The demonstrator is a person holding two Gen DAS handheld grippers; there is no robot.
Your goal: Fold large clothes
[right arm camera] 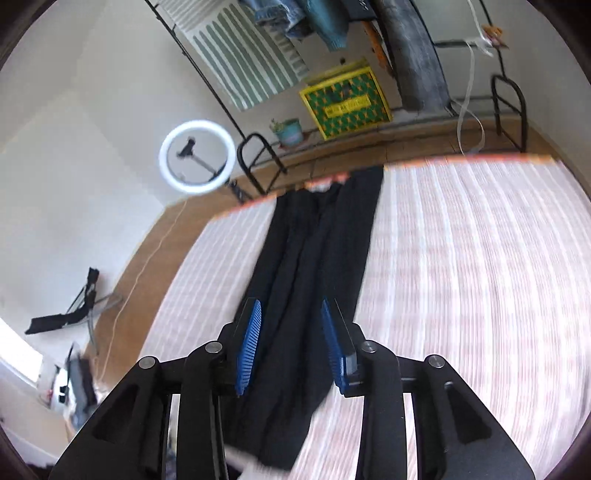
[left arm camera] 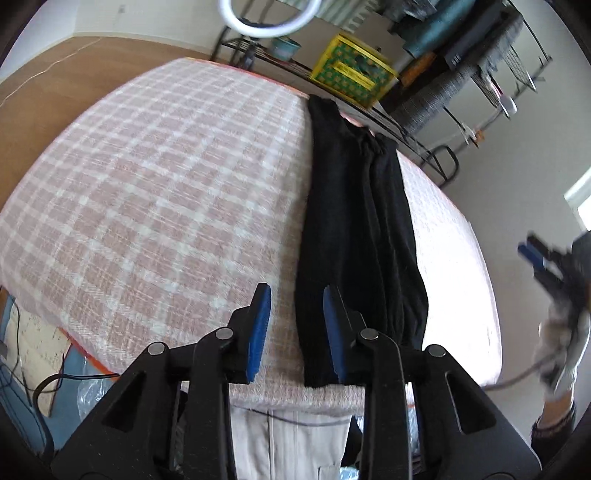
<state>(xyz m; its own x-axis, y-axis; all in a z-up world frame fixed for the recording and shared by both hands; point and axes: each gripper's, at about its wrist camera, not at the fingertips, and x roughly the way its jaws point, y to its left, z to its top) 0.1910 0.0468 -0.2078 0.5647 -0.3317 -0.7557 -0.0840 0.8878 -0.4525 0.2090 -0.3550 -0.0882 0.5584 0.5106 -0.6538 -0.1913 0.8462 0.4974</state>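
Note:
A long black garment [left arm camera: 354, 229] lies folded lengthwise in a narrow strip on a pink-and-white checked bed cover [left arm camera: 155, 184], running from the near edge to the far edge. My left gripper [left arm camera: 297, 299] is open and empty, hovering above the near end of the garment, at its left edge. In the right wrist view the same garment [right arm camera: 314, 266] stretches away across the cover [right arm camera: 461, 277]. My right gripper [right arm camera: 290, 314] is open and empty above the garment's middle. The right gripper also shows at the far right of the left wrist view [left arm camera: 543, 258], off the bed.
A yellow-green crate [left arm camera: 351, 70], a potted plant [right arm camera: 290, 131] and a clothes rack with hanging clothes [right arm camera: 303, 22] stand beyond the bed's far edge. A ring light [right arm camera: 197, 160] stands on the wooden floor. Cables and papers [left arm camera: 33, 354] lie at the near left.

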